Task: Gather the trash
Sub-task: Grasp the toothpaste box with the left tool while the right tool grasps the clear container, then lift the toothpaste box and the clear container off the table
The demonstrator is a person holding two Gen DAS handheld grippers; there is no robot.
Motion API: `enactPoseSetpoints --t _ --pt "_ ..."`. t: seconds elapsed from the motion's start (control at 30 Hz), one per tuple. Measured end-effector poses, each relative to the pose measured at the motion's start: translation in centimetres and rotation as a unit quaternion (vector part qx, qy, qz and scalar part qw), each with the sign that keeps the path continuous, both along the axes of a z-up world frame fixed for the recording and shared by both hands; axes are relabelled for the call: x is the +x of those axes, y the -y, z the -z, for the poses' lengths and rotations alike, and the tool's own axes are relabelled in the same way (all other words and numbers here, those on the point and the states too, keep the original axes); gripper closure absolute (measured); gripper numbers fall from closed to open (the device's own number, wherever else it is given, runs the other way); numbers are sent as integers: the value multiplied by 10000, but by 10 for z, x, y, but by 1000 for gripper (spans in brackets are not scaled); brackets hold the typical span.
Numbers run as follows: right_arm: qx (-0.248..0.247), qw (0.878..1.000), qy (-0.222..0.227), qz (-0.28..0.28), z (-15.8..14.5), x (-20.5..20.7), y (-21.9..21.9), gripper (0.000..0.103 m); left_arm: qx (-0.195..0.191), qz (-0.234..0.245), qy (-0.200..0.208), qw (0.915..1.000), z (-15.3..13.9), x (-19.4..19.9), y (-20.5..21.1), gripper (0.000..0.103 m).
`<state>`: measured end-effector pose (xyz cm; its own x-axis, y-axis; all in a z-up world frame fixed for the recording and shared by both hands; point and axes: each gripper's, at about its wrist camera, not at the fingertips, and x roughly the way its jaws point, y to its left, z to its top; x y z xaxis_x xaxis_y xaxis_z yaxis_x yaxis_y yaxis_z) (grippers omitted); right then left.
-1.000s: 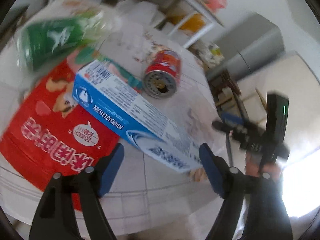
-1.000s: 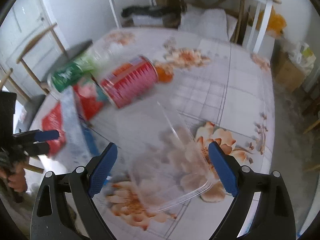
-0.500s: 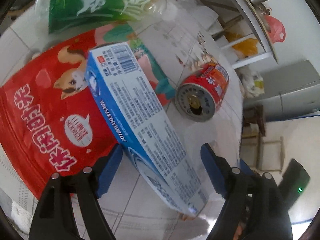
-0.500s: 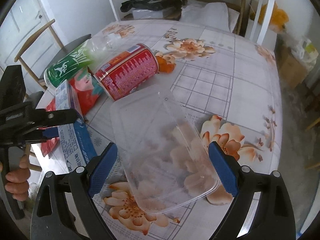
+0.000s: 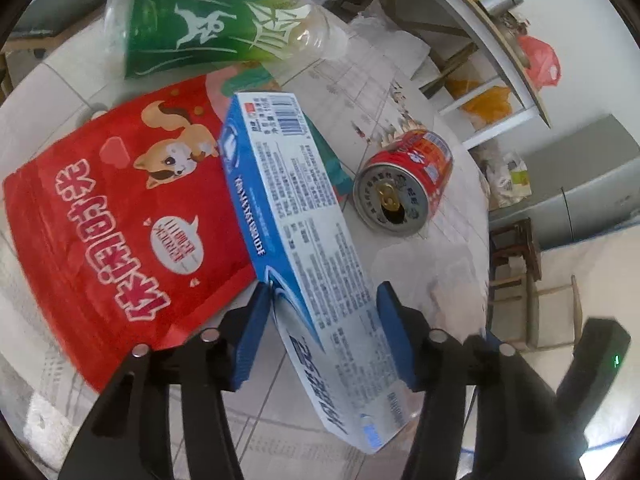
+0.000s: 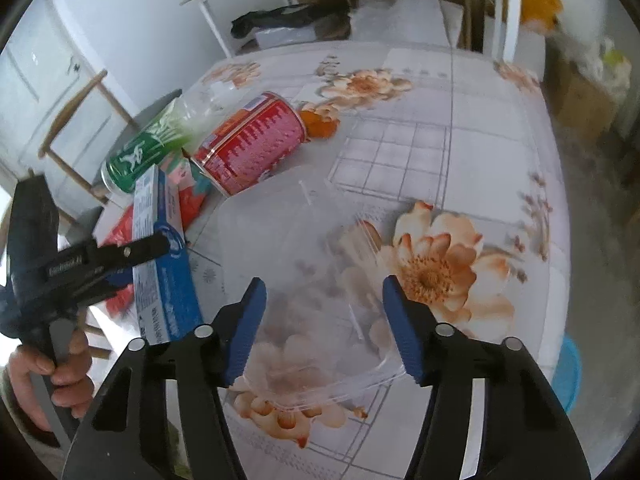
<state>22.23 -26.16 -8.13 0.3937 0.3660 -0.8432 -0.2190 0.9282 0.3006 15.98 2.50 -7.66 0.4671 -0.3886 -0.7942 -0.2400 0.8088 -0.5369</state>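
Note:
A long blue-and-white toothpaste box [image 5: 304, 232] lies tilted on a red snack bag [image 5: 112, 220]. My left gripper [image 5: 324, 300] has both pads against the box's near part, shut on it; it also shows in the right wrist view [image 6: 120, 256] on the box [image 6: 160, 256]. A red can [image 5: 404, 184] lies on its side to the right. A green-labelled plastic bottle [image 5: 208, 36] lies behind. My right gripper [image 6: 324, 300] is open over a clear plastic container [image 6: 304, 280], not gripping it.
The table wears a floral cloth [image 6: 460, 152]. A wooden chair [image 6: 80, 120] stands at the left edge, a white shelf frame [image 6: 504, 8] behind. A blue basket [image 6: 568, 372] sits on the floor at right. The can [image 6: 252, 148] and bottle [image 6: 152, 148] lie left of the container.
My left gripper moved forward around the toothpaste box and closed on it. My right gripper narrowed its opening over the clear container.

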Motion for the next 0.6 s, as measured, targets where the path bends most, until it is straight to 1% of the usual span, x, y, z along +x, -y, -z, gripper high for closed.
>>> enactPoseSetpoints --t 0.03,0.13,0.2,0.27,0.37,0.53,0.6 --pt "78 10000 -50 26 1 0 2 48 0 62 8 10000 -1 -2 -1 53" --pt "66 10000 -37 0 -1 -4 0 47 47 364 6 9993 -4 -9 -1 55" --pt "8 10000 -2 -19 -2 -5 -1 40 102 627 9 9980 -6 -14 -1 56" --pt "-50 10000 37 -69 -4 -6 -5 26 302 960 108 9949 -10 -20 1 57" --pt "-163 9997 76 -152 -4 -6 -12 17 544 1268 220 9902 -12 -27 3 58" --pt "-370 9989 -143 -247 7 -2 -25 15 664 1500 335 9859 -13 -36 0 60" --pt "-442 9986 -161 -244 9 -1 -28 14 721 1605 393 9836 -14 -39 -1 61"
